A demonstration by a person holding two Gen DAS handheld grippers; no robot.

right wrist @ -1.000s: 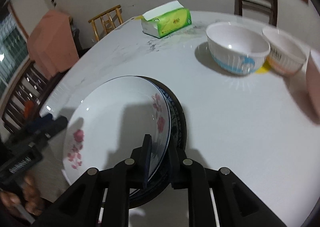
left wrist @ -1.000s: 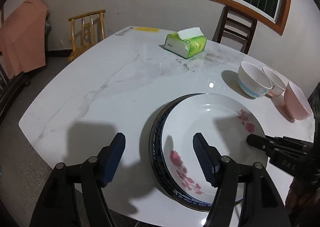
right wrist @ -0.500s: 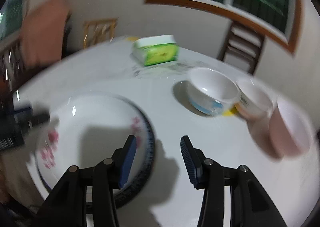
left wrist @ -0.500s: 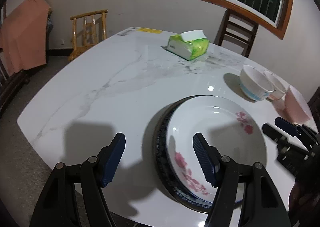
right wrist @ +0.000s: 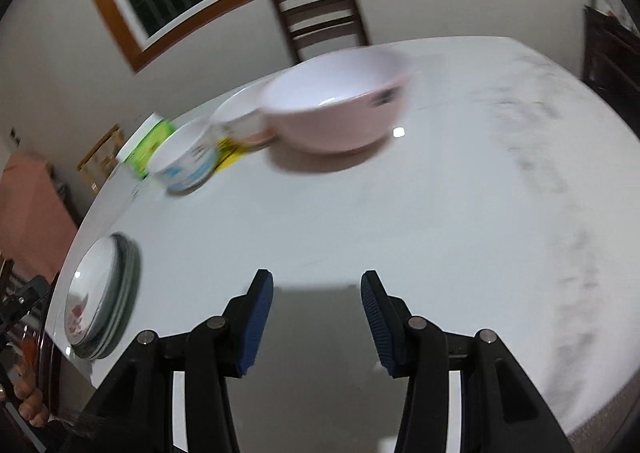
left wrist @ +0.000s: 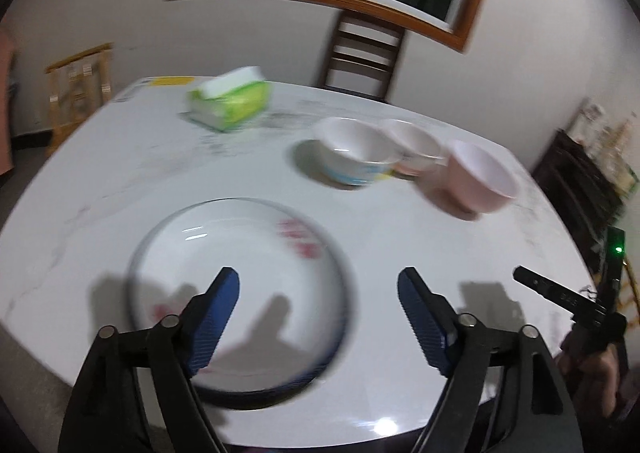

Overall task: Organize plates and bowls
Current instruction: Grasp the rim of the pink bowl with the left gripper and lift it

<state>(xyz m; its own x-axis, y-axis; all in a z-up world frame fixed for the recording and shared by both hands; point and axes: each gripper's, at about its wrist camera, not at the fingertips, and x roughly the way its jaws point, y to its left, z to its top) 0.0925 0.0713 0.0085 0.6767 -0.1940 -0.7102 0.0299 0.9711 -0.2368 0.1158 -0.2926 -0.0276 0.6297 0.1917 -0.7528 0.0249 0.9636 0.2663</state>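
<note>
A white plate with red flowers (left wrist: 240, 285) lies on top of a dark-rimmed plate near the table's front edge; the stack (right wrist: 100, 301) also shows at the far left of the right wrist view. My left gripper (left wrist: 320, 285) hovers over the stack's right side, its jaws opening, with nothing between them. Three bowls stand in a row further back: a white one with blue marks (left wrist: 352, 157), a small white one (left wrist: 416, 149) and a pink one (left wrist: 480, 177). My right gripper (right wrist: 316, 285) is open and empty over bare table, with the pink bowl (right wrist: 340, 105) ahead of it.
A green tissue box (left wrist: 228, 101) sits at the back of the white marble table (left wrist: 400, 245). A dark wooden chair (left wrist: 360, 53) stands behind the table under the window. Dark furniture (left wrist: 580, 181) stands to the right. The table's front edge is close below both grippers.
The right gripper let go of the flowered plate's rim, opened and swung right towards the bowls. The left gripper moved right over the plates and its jaws spread wider.
</note>
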